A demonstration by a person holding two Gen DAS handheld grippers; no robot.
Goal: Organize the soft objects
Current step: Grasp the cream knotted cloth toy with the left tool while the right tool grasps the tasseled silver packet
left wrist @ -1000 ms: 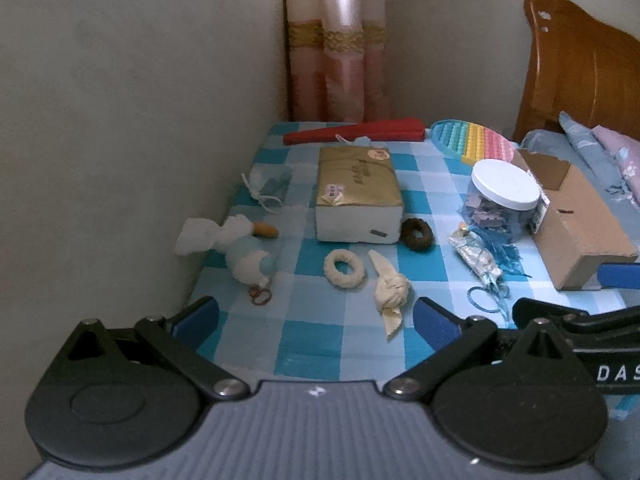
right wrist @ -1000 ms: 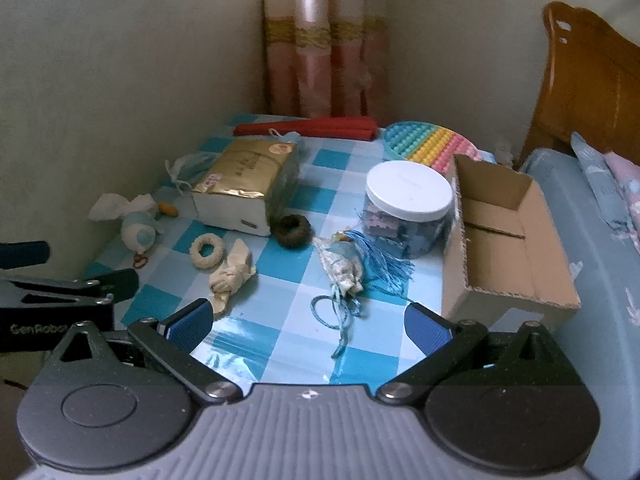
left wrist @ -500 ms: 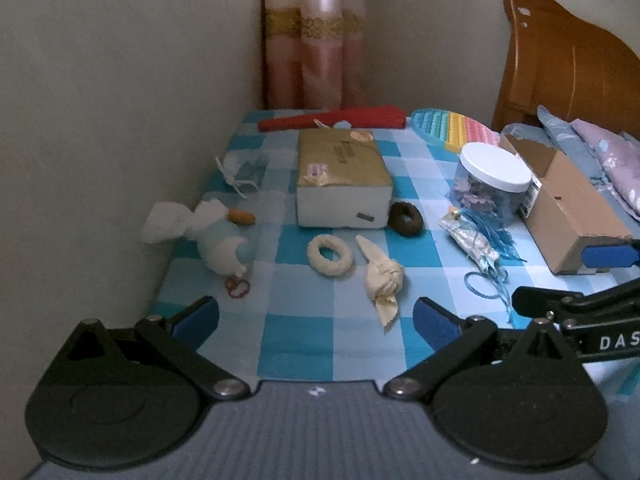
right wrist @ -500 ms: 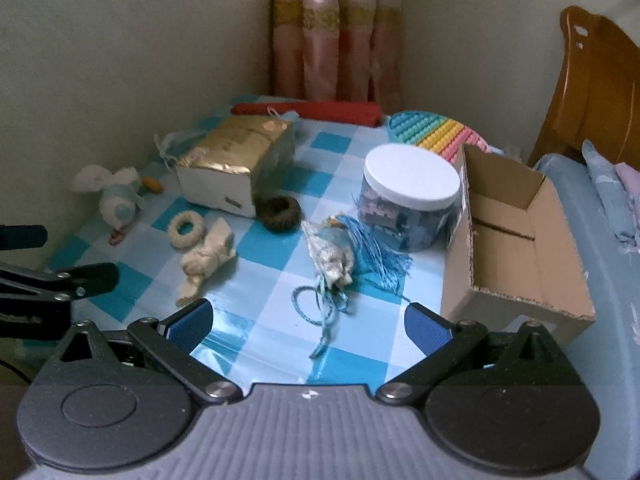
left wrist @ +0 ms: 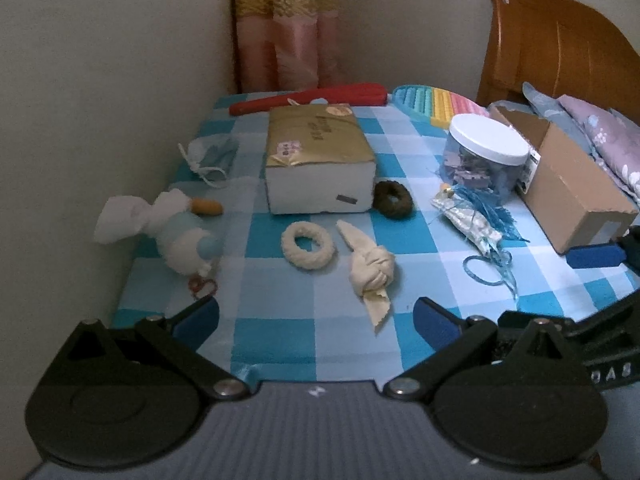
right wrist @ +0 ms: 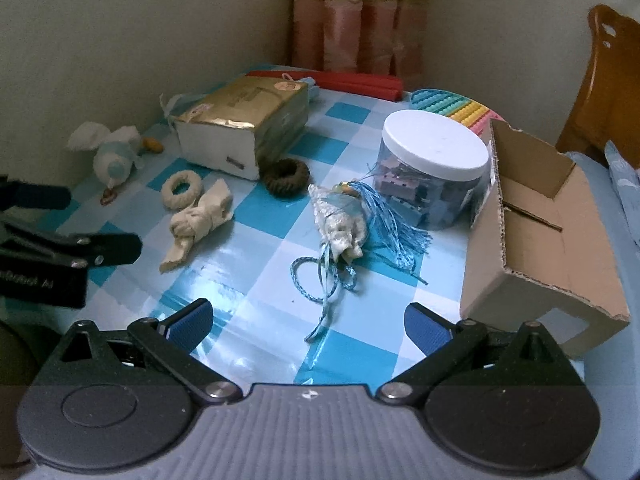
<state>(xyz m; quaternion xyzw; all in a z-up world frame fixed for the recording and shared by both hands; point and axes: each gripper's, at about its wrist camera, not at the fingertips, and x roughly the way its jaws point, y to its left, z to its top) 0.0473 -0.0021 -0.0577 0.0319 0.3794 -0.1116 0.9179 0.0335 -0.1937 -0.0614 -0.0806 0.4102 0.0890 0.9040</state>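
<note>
Soft things lie on a blue checked tablecloth point(left wrist: 280, 344). A knotted cream cloth point(left wrist: 370, 270) point(right wrist: 196, 220) lies just ahead of my open, empty left gripper point(left wrist: 316, 318). Beside it are a cream ring point(left wrist: 307, 244), a brown ring point(left wrist: 393, 199) point(right wrist: 286, 178) and a white and blue plush duck point(left wrist: 176, 228) at the left edge. A pale pouch with blue tassel and cord point(right wrist: 344, 228) point(left wrist: 476, 228) lies ahead of my open, empty right gripper point(right wrist: 306, 320). An open cardboard box point(right wrist: 536, 224) point(left wrist: 568, 184) stands at the right.
A gold-topped tissue pack point(left wrist: 318, 160) sits mid-table. A clear jar with a white lid point(right wrist: 434, 168) stands next to the box. A red strip point(left wrist: 308, 98), a rainbow pop toy point(left wrist: 436, 106) and a face mask point(left wrist: 212, 156) lie at the back. A wall runs on the left, a bed on the right.
Both grippers have moved forward over the table, so the objects look nearer. The right view has swung left towards the pouch. Nothing on the table has moved.
</note>
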